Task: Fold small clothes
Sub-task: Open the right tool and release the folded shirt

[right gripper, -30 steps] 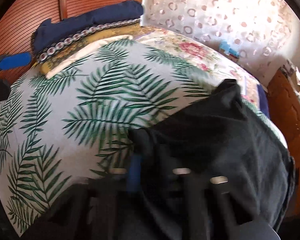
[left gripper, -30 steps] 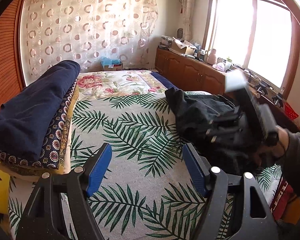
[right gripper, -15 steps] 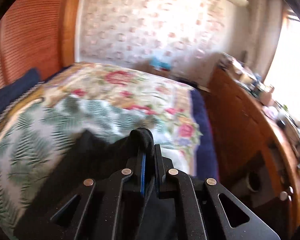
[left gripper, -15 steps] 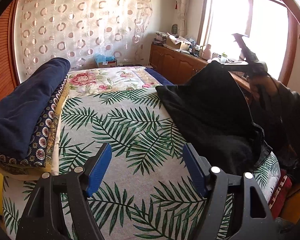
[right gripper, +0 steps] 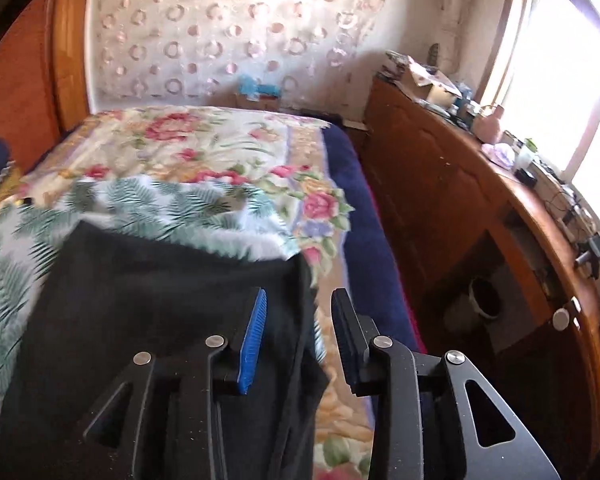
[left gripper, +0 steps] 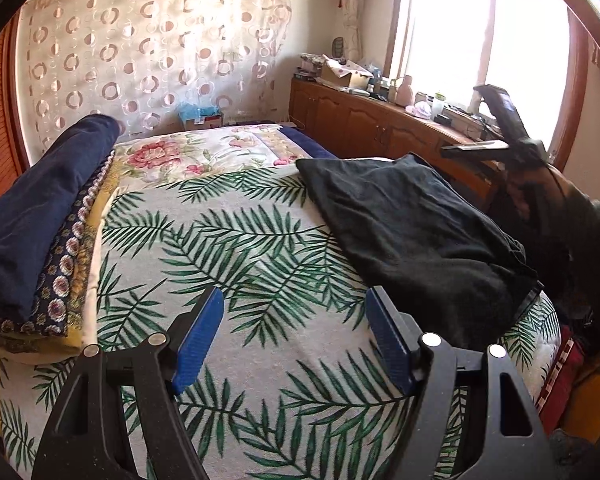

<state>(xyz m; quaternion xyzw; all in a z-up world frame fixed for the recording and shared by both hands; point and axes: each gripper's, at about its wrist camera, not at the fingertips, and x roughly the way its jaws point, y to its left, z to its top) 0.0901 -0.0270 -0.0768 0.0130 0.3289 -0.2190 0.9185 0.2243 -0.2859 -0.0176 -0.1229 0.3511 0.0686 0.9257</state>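
Since the earlier frame: your right gripper (right gripper: 298, 334) let go of the black garment (left gripper: 412, 224); its jaws have just been opening, and the cloth you were lifting by a pinched corner now lies folded over on the bed (left gripper: 260, 264). Your left gripper (left gripper: 294, 338) has barely shifted.
Left gripper: released, jaws wide, nothing between them, hovering over bare palm-leaf sheet at the near part of the bed.
Right gripper: released; the garment's right edge runs under the gap between the jaws, but the pads do not press on it.
Garment: on the bed's right side, near the edge that faces the wooden cabinet (right gripper: 440, 208), lying roughly flat as a doubled panel with a loose rumpled hem at the near end.
Step in hand: I judge the fold is just laid and needs settling. Lift your right gripper straight up so the pads do not drag the top layer askew, then press along the crease and tuck the rumpled near hem square before the next fold. Keep the cloth from sliding off the bed's right edge.
Count, near to far: two grippers; one black garment; one stack of folded bedding (left gripper: 40, 216) at the left; one floral blanket (left gripper: 188, 156) further up the bed; one circle-patterned curtain (left gripper: 148, 52).
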